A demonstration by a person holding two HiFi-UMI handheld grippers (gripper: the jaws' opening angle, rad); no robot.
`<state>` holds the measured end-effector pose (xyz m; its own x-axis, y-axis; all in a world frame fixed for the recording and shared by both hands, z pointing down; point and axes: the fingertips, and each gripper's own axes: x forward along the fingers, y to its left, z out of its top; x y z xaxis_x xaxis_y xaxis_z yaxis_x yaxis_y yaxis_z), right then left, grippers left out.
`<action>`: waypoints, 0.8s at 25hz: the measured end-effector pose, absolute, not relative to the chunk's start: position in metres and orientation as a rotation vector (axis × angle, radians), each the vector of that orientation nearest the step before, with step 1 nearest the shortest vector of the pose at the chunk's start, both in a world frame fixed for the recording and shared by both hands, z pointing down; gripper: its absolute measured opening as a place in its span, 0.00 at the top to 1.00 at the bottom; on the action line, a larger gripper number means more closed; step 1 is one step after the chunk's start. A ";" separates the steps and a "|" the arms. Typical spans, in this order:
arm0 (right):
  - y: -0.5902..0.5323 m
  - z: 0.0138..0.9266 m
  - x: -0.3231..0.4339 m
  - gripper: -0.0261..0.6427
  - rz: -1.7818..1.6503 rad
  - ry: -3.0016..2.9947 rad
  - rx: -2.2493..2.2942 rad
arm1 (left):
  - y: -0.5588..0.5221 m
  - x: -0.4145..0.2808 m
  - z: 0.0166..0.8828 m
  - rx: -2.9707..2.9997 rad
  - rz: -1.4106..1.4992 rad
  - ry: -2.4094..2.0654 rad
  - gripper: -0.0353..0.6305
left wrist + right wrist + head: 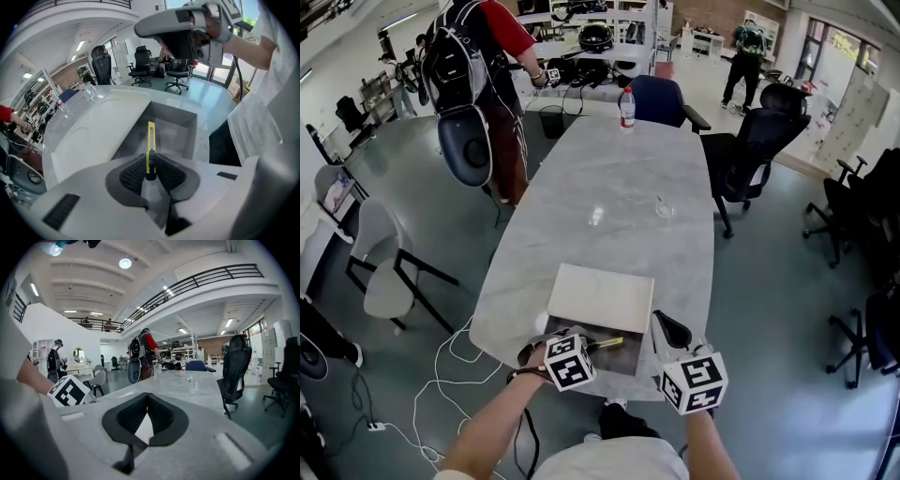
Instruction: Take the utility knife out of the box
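Observation:
A yellow utility knife (150, 143) stands between the pads of my left gripper (150, 159), which is shut on its lower end. The knife's far end points over the open grey box (185, 123), whose white lid (98, 126) lies flat beside it. In the head view the left gripper (584, 346) sits at the box's near edge with the knife (607, 343) sticking out over the box (623, 360). My right gripper (671, 330) hovers right of the box, over the table's near edge. Its jaws (147, 397) are shut with nothing between them.
The box rests at the near end of a long grey table (619, 178). Further along it stand two glasses (664, 208) and a water bottle (627, 108). Office chairs (759, 141) line the right side. A person with a backpack (478, 66) stands at the far left.

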<state>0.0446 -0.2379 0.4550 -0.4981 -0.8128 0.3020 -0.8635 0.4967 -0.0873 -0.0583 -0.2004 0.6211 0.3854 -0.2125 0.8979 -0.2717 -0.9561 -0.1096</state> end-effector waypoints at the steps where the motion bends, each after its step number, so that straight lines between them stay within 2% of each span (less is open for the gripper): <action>1: -0.237 0.454 0.044 0.95 0.334 -2.522 1.434 | -0.200 -0.058 0.618 2.575 1.649 -0.456 0.85; 8: -0.229 0.450 0.040 0.95 0.320 -2.540 1.414 | -0.199 -0.063 0.594 2.621 1.616 -0.555 0.86; 20: -0.209 0.440 0.025 0.95 0.280 -2.571 1.371 | -0.202 -0.094 0.534 2.666 1.401 -0.891 0.86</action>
